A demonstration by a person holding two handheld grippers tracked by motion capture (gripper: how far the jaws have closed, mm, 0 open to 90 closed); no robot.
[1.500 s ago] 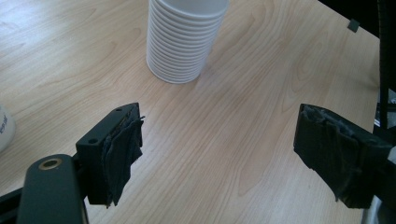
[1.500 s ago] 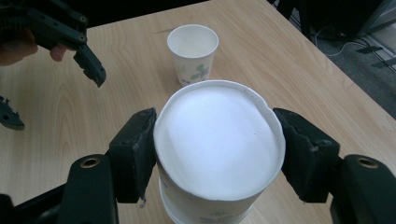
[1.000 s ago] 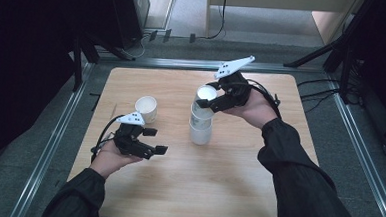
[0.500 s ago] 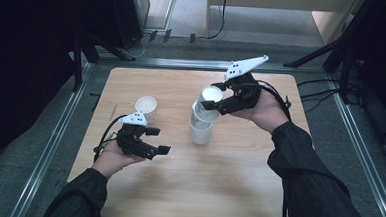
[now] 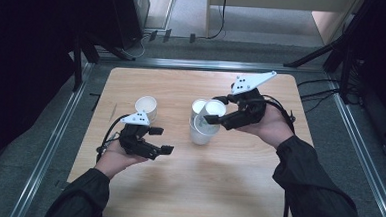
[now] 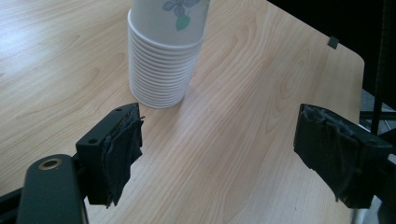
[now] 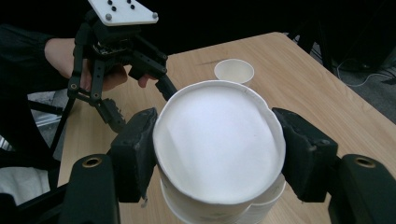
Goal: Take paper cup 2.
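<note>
Your right tool (image 7: 217,154) is clamped on the top cup (image 7: 219,142), tilted, partly lifted off the stack (image 5: 200,131) mid-tabletop (image 5: 226,190). Its jaws have just been closing. One cup (image 5: 146,106) already stands apart. Left tool (image 6: 233,154) spread, holding nothing.

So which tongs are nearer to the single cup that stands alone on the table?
Left. The left tongs hover open just in front of the single cup, apart from it. The right tongs are farther off, shut on the top cup of the stack.
</note>
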